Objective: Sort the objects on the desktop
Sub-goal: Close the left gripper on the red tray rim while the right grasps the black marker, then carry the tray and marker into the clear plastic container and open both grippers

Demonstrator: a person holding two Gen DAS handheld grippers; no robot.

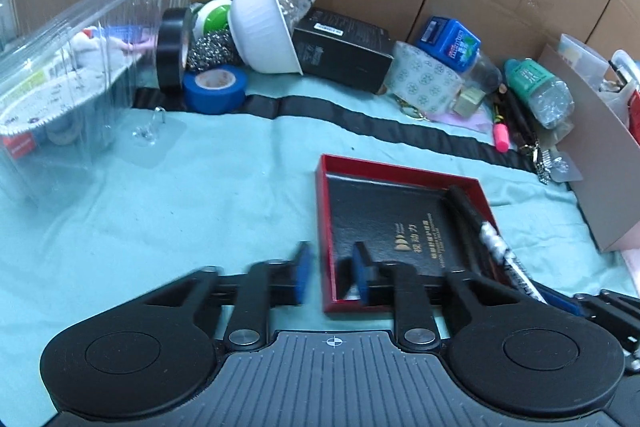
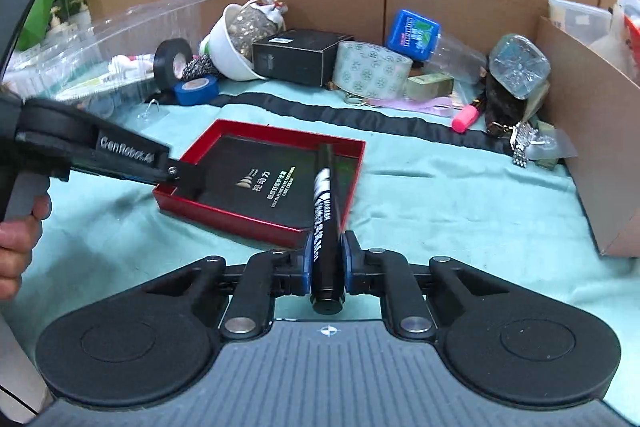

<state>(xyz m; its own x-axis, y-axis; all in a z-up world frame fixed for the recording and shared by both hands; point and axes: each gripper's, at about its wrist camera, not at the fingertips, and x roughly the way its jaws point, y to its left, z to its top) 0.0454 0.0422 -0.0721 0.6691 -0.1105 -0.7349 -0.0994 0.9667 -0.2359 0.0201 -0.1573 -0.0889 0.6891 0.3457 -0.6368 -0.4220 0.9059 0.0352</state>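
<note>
A shallow red tray point(image 1: 400, 169) with a black printed lining lies on the teal cloth. My left gripper point(image 1: 333, 269) straddles the left wall of this tray point(image 2: 288, 133) near its front corner. One blue pad is outside and one inside, both blurred and standing slightly off the wall. From the right wrist view the left gripper point(image 2: 188, 175) reaches in from the left, with a hand on its handle. My right gripper point(image 2: 327, 259) is shut on a black marker point(image 2: 326, 195). The far end of that marker point(image 1: 492, 231) lies over the tray's right side.
Clutter lines the back: a clear plastic box point(image 1: 80, 39), black tape point(image 1: 172, 51), blue tape point(image 1: 214, 87), a tipped white bowl point(image 1: 260, 31), a black box point(image 1: 344, 47), patterned tape point(image 2: 370, 69), a pink highlighter point(image 2: 464, 119). A cardboard wall point(image 2: 580, 155) stands at the right.
</note>
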